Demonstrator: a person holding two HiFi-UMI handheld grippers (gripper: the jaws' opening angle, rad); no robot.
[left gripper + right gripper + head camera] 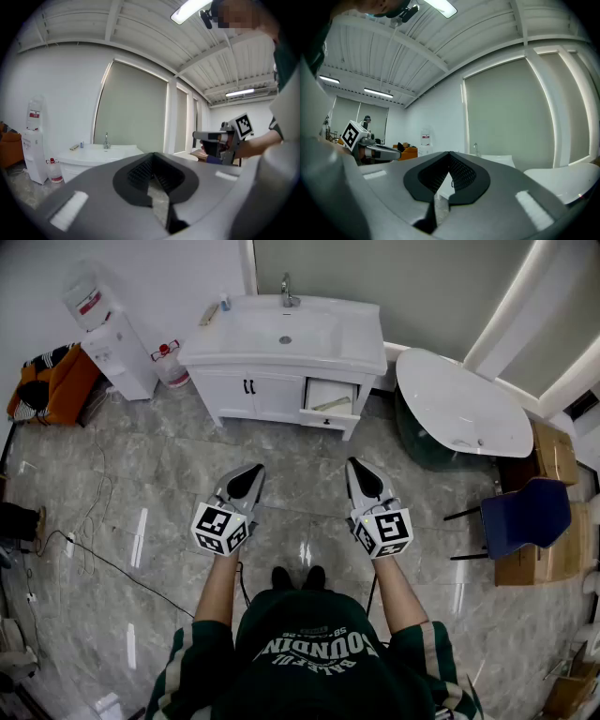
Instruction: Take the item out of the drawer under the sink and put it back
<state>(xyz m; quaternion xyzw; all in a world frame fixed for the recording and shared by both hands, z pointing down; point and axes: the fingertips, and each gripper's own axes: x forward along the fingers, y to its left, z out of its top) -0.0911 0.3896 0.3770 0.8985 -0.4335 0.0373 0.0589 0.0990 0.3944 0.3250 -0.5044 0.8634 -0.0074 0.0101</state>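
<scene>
The drawer [327,416] at the right end of the cabinet [246,397] under the sink [267,332] stands pulled out. A pale, long item [330,405] lies slantwise inside it, near the drawer's front edge. Both tools are held level over the floor [131,484], well short of the drawer. The left tool [254,470] and the right tool [353,465] each have their jaws closed together on nothing.

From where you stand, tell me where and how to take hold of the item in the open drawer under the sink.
Grip the slim pale item near its middle, jaws across its narrow width, coming down from above. It lies flat and slanted in the open drawer, whose front would likely block a level approach.
</scene>
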